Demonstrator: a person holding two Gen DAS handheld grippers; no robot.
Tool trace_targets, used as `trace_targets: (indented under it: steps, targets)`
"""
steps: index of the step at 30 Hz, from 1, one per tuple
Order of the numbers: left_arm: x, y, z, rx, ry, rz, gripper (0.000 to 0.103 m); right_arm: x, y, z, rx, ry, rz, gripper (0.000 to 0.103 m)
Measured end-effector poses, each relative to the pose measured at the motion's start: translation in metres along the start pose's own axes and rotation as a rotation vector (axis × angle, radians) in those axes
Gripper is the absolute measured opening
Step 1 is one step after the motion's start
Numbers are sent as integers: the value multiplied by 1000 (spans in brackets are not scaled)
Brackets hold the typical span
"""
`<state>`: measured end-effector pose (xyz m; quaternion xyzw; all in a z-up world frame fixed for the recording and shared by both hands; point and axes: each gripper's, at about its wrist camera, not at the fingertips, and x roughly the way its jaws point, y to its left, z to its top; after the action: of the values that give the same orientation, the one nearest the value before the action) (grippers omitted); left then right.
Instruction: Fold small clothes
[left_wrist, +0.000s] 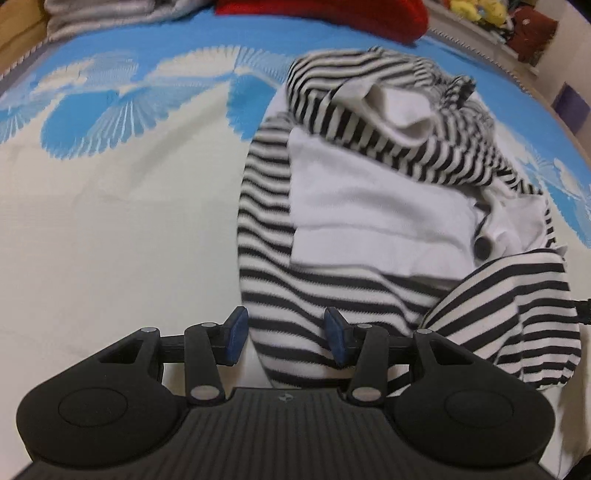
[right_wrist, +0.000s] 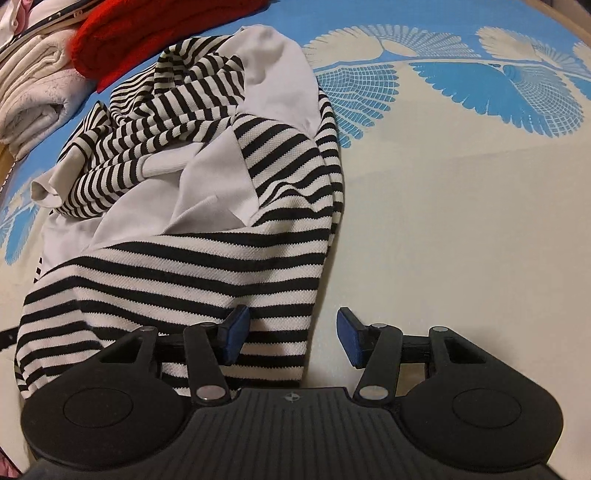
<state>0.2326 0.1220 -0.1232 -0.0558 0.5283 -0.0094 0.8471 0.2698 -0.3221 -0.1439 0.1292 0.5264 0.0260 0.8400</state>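
A small black-and-white striped garment (left_wrist: 266, 206) with white panels lies crumpled on the bed, its sleeves bunched at the far end. In the left wrist view my left gripper (left_wrist: 286, 338) hovers over the garment's near left edge, open, with striped cloth lying between and under its blue pads (left_wrist: 236, 332). In the right wrist view the same garment (right_wrist: 184, 266) fills the left half. My right gripper (right_wrist: 291, 338) is open astride the near right corner of the hem. Its left pad (right_wrist: 236, 332) is over the cloth and its right pad (right_wrist: 349, 339) is over bare sheet.
The bed sheet (left_wrist: 110, 221) (right_wrist: 461, 221) is cream with blue leaf prints. A red garment (left_wrist: 325, 14) (right_wrist: 155, 29) lies beyond the striped one. Folded grey cloth (left_wrist: 103, 14) and folded cream cloth (right_wrist: 33, 92) sit at the far edge. Plush toys (left_wrist: 476, 11) stand behind the bed.
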Motion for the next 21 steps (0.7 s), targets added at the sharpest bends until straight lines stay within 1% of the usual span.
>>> trace_targets:
  steps: [1,2,3,4,5,6,7,10,13,16,19,21]
  targets:
    - [3,3,-1,-20,15,-2,50,0,0,0,2,-1,11,26]
    - [6,6,-2,-43,28,-7,50,1,-1,0,8,3,27,12]
    - [8,8,-3,-67,40,-17,50,1,-1,0,15,8,33,4]
    - [9,9,-4,-83,44,-28,49,1,-2,-1,14,5,29,4]
    - [8,9,-4,-85,41,-42,36,-1,-2,-1,11,2,31,3]
    - [8,7,-5,-79,40,-64,10,-5,-3,-1,9,-9,38,3]
    - [6,5,-5,-73,39,-89,5,-9,-4,0,11,-22,44,2]
    - [-12,-7,-7,-24,-22,-93,4,-38,-16,3,54,-108,76,2]
    - [-41,-16,-11,4,-107,-152,4,-80,-37,7,111,-208,120,1]
    - [-73,-24,-19,22,-173,-197,4,-117,-60,7,145,-271,136,1]
    - [-100,-26,-35,28,-187,-242,4,-150,-74,5,114,-302,148,1]
    - [-119,-28,-47,54,-186,-251,4,-169,-79,-2,74,-310,173,1]
